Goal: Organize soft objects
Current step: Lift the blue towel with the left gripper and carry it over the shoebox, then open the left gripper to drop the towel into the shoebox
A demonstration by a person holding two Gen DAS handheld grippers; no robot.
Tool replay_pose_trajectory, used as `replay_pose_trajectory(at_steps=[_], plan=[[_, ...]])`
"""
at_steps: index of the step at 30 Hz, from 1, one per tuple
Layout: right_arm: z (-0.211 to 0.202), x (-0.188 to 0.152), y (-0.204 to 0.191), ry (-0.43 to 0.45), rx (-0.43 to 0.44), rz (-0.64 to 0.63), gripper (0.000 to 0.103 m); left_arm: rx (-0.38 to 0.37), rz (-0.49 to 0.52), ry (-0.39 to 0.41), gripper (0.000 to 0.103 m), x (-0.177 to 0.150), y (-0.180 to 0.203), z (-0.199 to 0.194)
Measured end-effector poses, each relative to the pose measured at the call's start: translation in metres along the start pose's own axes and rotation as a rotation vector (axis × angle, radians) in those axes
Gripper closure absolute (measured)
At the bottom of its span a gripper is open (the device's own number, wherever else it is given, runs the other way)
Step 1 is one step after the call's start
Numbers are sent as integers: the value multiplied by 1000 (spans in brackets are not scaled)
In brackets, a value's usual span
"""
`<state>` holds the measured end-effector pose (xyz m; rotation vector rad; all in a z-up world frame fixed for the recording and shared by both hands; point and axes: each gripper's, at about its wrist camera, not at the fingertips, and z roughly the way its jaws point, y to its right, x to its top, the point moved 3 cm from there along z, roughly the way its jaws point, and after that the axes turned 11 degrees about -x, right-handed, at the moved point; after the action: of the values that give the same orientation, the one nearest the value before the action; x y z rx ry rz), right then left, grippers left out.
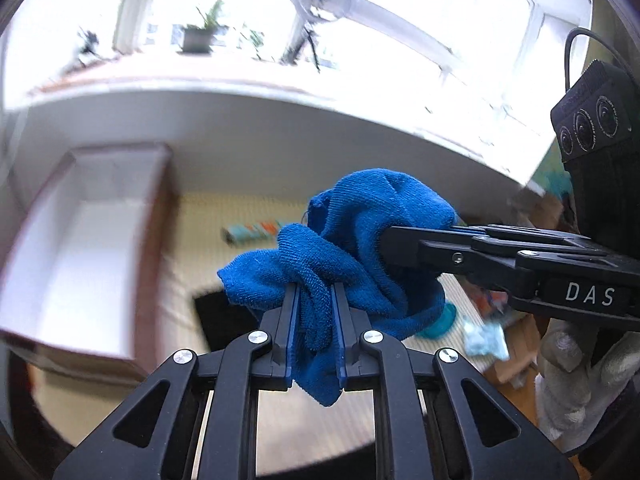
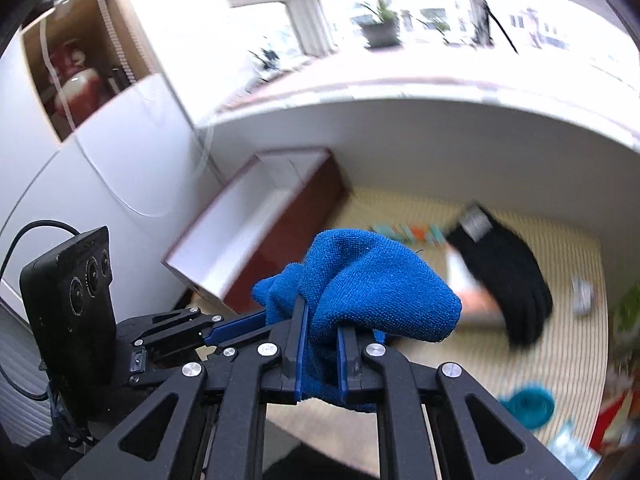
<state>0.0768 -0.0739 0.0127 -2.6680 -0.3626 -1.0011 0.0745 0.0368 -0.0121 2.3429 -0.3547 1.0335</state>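
A crumpled blue towel [image 1: 360, 216] hangs in the air between both grippers, above a cream ribbed mat [image 1: 260, 208]. My left gripper [image 1: 315, 292] is shut on a bunched fold at the towel's lower edge. My right gripper [image 1: 385, 242] comes in from the right and pinches the towel's other side. In the right wrist view the blue towel [image 2: 372, 280] bulges over my right gripper [image 2: 322, 322], which is shut on it. My left gripper [image 2: 260, 318] reaches in from the left with its blue pads against the cloth. A black glove-like soft item [image 2: 504, 276] lies on the mat behind.
An open box, white inside and dark red outside [image 1: 92, 240] [image 2: 256, 232], stands left by the wall. A teal round item [image 2: 528, 400], a pale blue crumpled piece [image 1: 486, 340] and colourful small things [image 1: 252, 232] lie about. A gloved hand [image 1: 568, 364] holds the right gripper.
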Motion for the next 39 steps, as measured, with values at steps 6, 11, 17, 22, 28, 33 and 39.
replay_pose_trajectory(at_steps=[6, 11, 17, 22, 28, 33, 39], plan=[[12, 59, -63, 57, 56, -95, 92, 120, 11, 79, 91, 37, -47, -43], [45, 89, -113, 54, 87, -150, 92, 218, -19, 102, 92, 54, -94, -63], [107, 100, -160, -27, 121, -178, 92, 301, -76, 59, 94, 56, -149, -63], [157, 102, -174, -93, 90, -192, 92, 362, -103, 47, 94, 48, -172, -63], [188, 102, -175, -130, 88, -203, 89, 403, -146, 29, 94, 39, -190, -69], [190, 100, -172, -139, 103, -225, 39, 408, -157, 22, 91, 33, -194, -73], [151, 100, -149, -81, 69, -262, 38, 389, -160, 38, 84, 27, -184, -80]])
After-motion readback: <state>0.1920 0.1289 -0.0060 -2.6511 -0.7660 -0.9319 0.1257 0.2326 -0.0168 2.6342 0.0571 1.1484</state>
